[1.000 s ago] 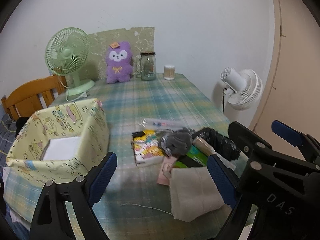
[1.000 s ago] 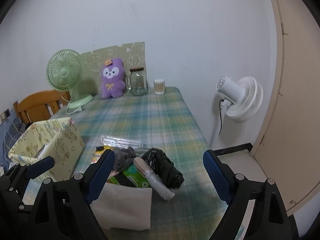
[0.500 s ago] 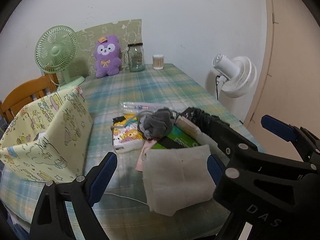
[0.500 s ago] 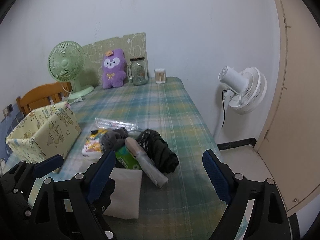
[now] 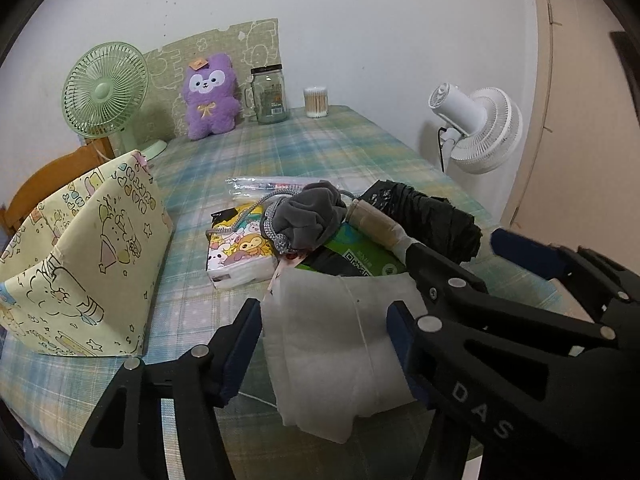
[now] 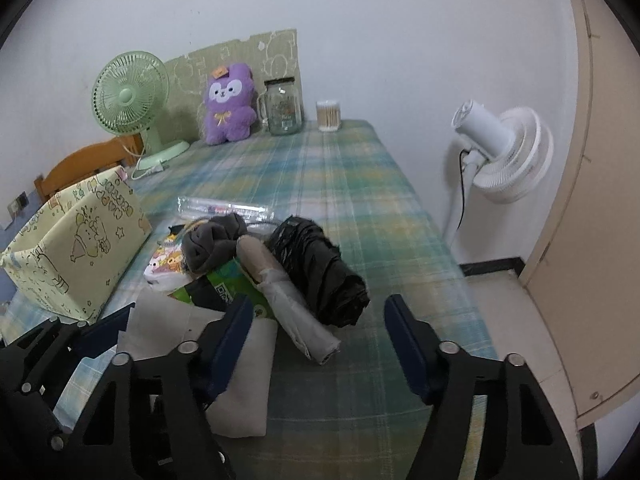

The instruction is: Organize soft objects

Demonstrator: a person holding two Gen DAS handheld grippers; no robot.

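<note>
A heap of items lies on the plaid table (image 5: 304, 148): a folded white cloth (image 5: 332, 340), a grey fabric bundle (image 5: 312, 220), a cartoon tissue pack (image 5: 240, 256), a green packet (image 5: 368, 256), a beige rolled umbrella (image 6: 280, 288) and a black folded umbrella (image 6: 320, 272). My left gripper (image 5: 320, 344) is closing, its fingers on either side of the white cloth, which shows no squeeze. My right gripper (image 6: 320, 340) is also closing just in front of the two umbrellas' near ends, with nothing pressed. A yellow patterned fabric box (image 5: 88, 264) stands open at the left.
A purple plush (image 5: 210, 96), glass jar (image 5: 270, 96), cotton-swab tub (image 5: 316, 102) and green desk fan (image 5: 104, 88) line the back wall. A clear pen packet (image 5: 264, 186) lies behind the heap. A white floor fan (image 6: 500, 152) stands off the table's right edge, a wooden chair (image 5: 48, 184) at left.
Both grippers have sunk toward the heap and their jaws have narrowed. The white cloth now lies between the left fingers; the umbrellas' ends sit closer to the right fingers.
</note>
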